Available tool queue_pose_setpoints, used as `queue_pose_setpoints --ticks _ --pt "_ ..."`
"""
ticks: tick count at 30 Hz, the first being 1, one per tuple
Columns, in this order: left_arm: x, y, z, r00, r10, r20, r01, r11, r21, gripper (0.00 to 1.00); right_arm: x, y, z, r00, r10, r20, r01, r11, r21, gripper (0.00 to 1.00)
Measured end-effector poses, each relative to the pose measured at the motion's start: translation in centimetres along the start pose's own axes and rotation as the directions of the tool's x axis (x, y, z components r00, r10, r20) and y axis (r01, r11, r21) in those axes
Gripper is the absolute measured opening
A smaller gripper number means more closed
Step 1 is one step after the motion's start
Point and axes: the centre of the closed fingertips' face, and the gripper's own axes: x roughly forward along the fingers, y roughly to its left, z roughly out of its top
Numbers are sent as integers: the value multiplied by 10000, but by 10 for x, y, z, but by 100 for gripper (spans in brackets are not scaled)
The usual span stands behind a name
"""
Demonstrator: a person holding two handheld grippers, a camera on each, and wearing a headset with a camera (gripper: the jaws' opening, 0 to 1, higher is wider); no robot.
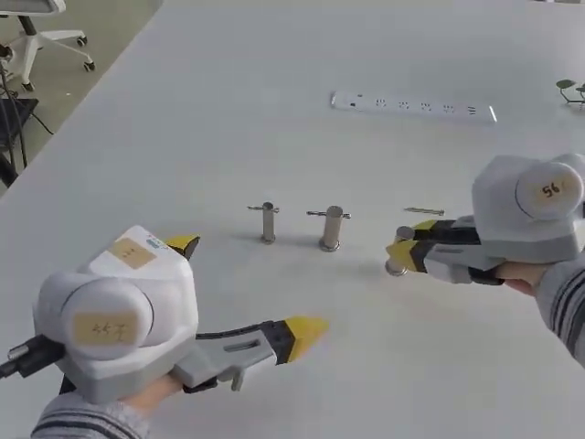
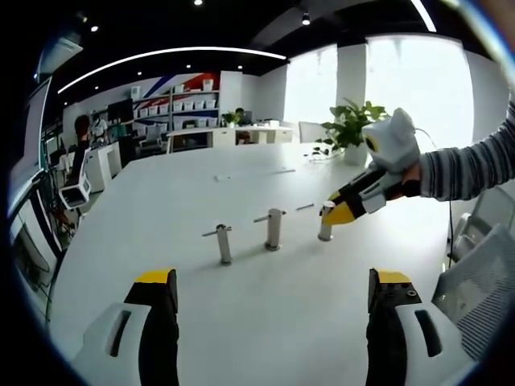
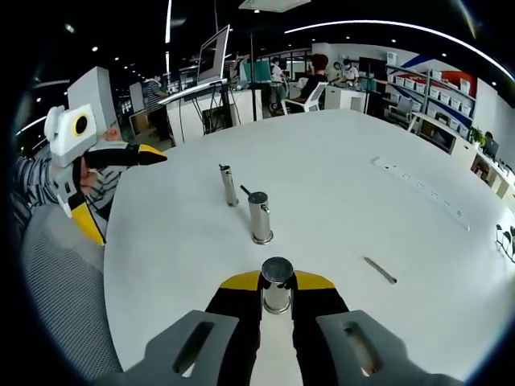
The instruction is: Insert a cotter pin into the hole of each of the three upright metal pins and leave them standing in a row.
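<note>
Three upright metal pins stand in a row on the white table (image 1: 228, 119). The left pin (image 1: 268, 222) and the middle pin (image 1: 331, 228) each carry a cotter pin through the top hole. My right gripper (image 1: 403, 248) is shut on the third pin (image 1: 396, 266), whose round top (image 3: 277, 272) sits between the yellow jaws of that gripper (image 3: 277, 296). A loose cotter pin (image 1: 424, 211) lies flat just behind it, the same cotter pin (image 3: 378, 270) being right of the jaws. My left gripper (image 1: 245, 286) hovers open near the front, aimed at the row (image 2: 274, 228).
A white power strip (image 1: 413, 105) lies further back on the table. The table's left edge runs diagonally, with an office chair (image 1: 37, 37) on the floor beyond it. A potted plant (image 2: 348, 129) stands at the far end.
</note>
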Motion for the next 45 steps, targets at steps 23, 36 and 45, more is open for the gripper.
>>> queue_pose_setpoints --ticks 23,36,45 --pt "-5 -7 -2 10000 -82 52 82 10000 45 97 9 36 -8 9954 912 307 -872 9899 -1118 8" --pt "-3 -8 -4 9998 -179 8 179 9998 35 96 13 42 -5 9825 1794 494 -1670 9672 -1916 8" --pt "-2 -8 -5 9998 -196 -67 196 9998 29 96 14 42 -6 9780 2011 548 -1835 9556 -2305 9"
